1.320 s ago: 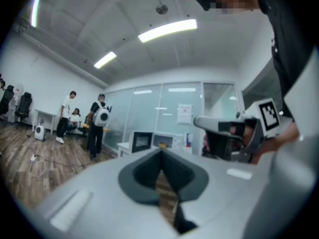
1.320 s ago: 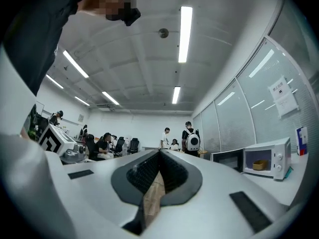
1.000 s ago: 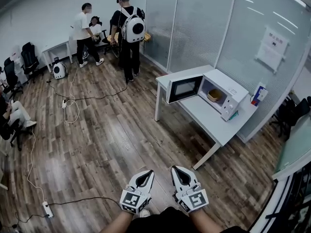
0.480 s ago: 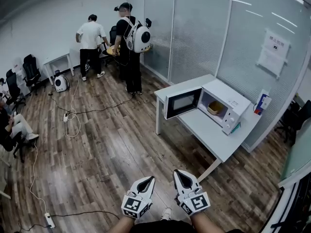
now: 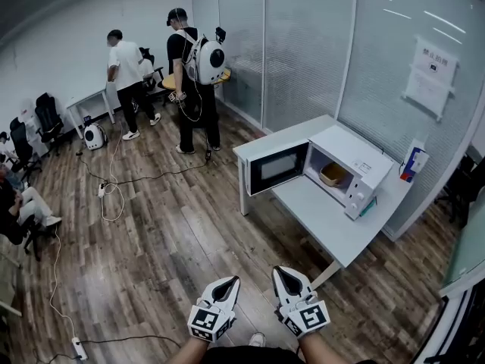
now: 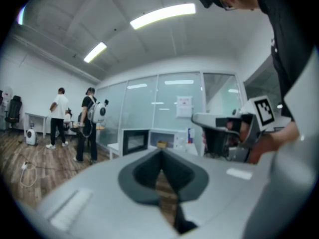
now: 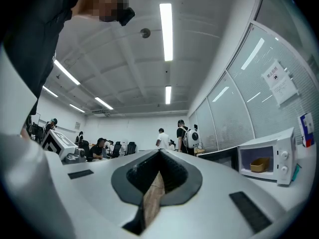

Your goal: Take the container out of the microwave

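While microwave (image 5: 356, 161) sits well off on white table (image 5: 326, 226), right of centre in head view, door (image 5: 276, 171) hangs open toward left, so tan container (image 5: 332, 174) inside cavity is exposed for reach. Left gripper (image 5: 230, 282) and right gripper (image 5: 280, 271) low at bottom centre, side by side, far from it: carried, not working.

Left gripper view: jaws pressed together, nothing between; microwave small at mid-frame beyond tips.

Right gripper view: jaws likewise closed, empty; container in cavity at right edge.

Judgement: approach phase; jaws must part before grasp.

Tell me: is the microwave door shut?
No, the microwave door stands swung open, showing the container inside.
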`<state>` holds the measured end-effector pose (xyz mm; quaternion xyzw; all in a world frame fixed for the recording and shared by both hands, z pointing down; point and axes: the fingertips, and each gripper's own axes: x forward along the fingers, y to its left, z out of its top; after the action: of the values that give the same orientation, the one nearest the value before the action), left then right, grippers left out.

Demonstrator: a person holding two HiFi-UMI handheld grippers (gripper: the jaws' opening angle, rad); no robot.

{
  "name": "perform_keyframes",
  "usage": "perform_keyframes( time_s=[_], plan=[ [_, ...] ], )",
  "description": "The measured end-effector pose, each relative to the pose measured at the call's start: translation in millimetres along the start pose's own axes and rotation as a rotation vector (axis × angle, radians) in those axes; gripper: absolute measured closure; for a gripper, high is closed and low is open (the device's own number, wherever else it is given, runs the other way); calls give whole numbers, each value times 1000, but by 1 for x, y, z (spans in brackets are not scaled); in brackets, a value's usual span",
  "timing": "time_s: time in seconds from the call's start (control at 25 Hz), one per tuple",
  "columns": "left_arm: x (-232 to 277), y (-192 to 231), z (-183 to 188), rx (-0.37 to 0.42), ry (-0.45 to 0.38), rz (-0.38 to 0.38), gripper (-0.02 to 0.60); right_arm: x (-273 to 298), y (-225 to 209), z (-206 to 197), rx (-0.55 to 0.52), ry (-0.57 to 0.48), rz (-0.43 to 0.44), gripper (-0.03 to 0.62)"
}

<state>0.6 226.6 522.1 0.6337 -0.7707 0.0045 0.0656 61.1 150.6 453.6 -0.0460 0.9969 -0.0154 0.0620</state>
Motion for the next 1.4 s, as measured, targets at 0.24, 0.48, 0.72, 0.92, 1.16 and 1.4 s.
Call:
perform_keyframes(
  time_s=[0.24,0.48,0.72,0.92,1.16,1.4],
  plan=[
    [15,8,-2,-14,20,24,577,12,-13,-7,28,3,26,595],
    [34,34,-2,-27,17,41,577,41,-25,-15,25,7,35,595],
    [73,72,7,-37,-11,1,577,88,-41,-15,-15,16,20,595],
    [113,105,25,-23,-43,-58,577,138,-62,-8,-61,7,-17,595],
    [140,143,34,-28,-57,-113,577,182,-68,-17,-92,27,-49,595],
    [163,165,34,-33,-52,-156,577,206,-77,-25,-109,54,-85,595]
  ],
)
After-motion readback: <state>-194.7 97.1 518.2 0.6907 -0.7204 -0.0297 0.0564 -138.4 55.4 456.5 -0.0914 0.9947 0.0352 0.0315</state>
